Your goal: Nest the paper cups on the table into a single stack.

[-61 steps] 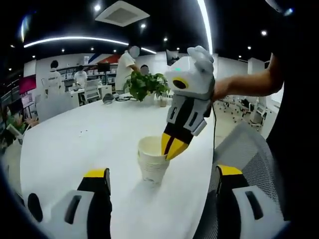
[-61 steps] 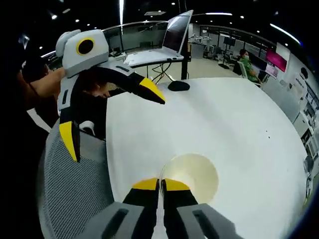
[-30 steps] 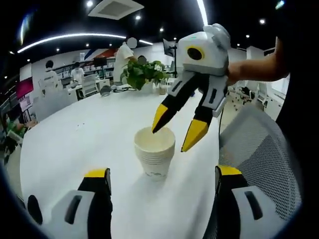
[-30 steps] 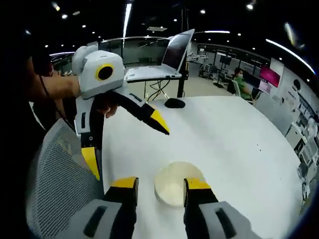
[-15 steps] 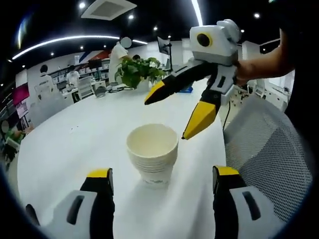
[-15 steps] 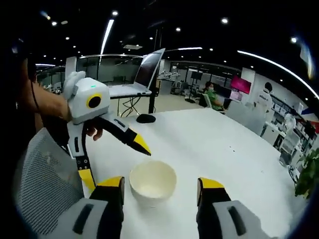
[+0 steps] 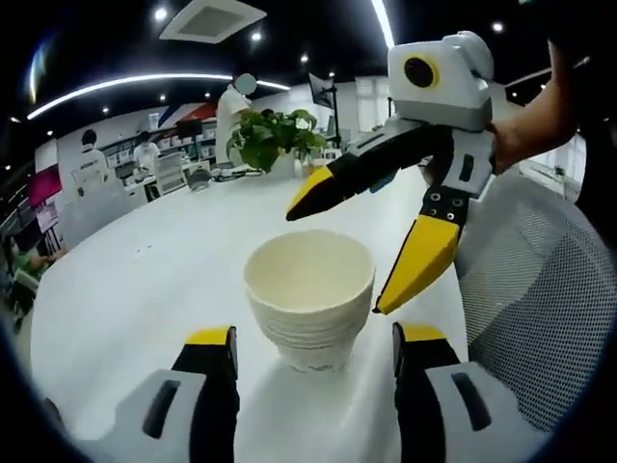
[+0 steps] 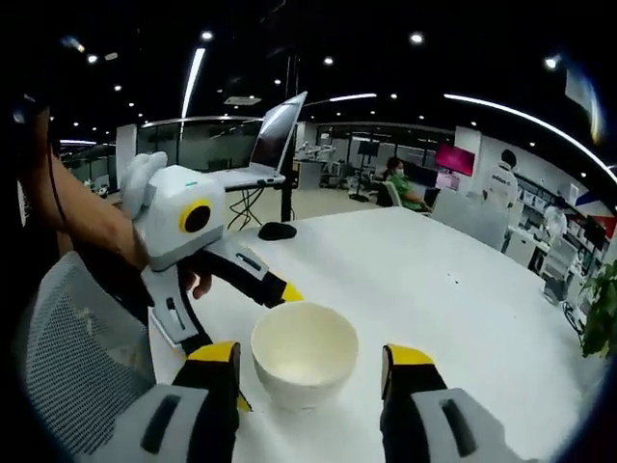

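Observation:
A stack of nested cream paper cups (image 7: pixel 309 294) stands upright on the white table (image 7: pixel 145 289). My left gripper (image 7: pixel 313 338) is open, its yellow-tipped jaws low on either side of the stack's base without touching it. My right gripper (image 7: pixel 362 241) comes in from the right, open, just above and beside the rim. In the right gripper view the cup stack (image 8: pixel 304 352) sits between the spread jaws of my right gripper (image 8: pixel 310 354), with nothing gripped. The left gripper (image 8: pixel 264 347) reaches in from the left, open around the stack's near side.
A grey mesh chair (image 7: pixel 540 289) stands at the table's edge by the person's arm. A potted plant (image 7: pixel 275 140) sits at the table's far end. An open laptop (image 8: pixel 260 145) and a mouse (image 8: pixel 278 231) lie further back. People work at desks in the background.
My right gripper, shut on the top cup's rim 2 s ago, has opened and drawn back above the stack. My left gripper has come closer, so the stack looks larger between its jaws.

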Demonstrator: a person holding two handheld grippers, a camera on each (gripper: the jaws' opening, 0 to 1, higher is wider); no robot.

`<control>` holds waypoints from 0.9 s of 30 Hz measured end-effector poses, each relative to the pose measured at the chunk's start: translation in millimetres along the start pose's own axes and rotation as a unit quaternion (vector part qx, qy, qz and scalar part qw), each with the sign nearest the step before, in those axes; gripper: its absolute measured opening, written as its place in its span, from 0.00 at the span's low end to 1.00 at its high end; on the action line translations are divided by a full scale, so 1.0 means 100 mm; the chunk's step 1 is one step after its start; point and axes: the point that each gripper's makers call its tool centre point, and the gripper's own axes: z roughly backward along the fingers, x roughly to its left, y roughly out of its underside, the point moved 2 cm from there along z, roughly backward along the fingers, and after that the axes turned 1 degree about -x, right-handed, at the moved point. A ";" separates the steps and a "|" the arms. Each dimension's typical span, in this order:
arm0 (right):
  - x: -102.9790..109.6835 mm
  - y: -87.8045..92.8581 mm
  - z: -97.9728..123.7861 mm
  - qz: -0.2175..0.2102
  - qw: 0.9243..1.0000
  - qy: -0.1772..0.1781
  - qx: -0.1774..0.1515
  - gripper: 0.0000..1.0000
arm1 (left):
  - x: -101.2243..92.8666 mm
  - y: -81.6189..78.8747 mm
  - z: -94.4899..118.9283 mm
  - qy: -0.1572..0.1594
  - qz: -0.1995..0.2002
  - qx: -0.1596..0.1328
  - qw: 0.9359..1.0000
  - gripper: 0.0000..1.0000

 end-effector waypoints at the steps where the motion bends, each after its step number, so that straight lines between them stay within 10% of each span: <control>1: 0.00 0.00 -0.01 -0.001 1.000 0.002 -0.001 0.59 | 0.01 0.01 -0.01 -0.001 0.000 -0.001 1.000 0.61; 11: 0.02 0.11 -0.06 -0.020 1.000 -0.002 0.015 0.45 | 0.02 0.02 -0.09 0.005 -0.013 -0.004 1.000 0.43; 27: -0.10 0.01 -0.04 -0.031 0.999 -0.002 0.006 0.44 | 0.11 -0.11 -0.12 -0.001 -0.034 -0.004 0.999 0.41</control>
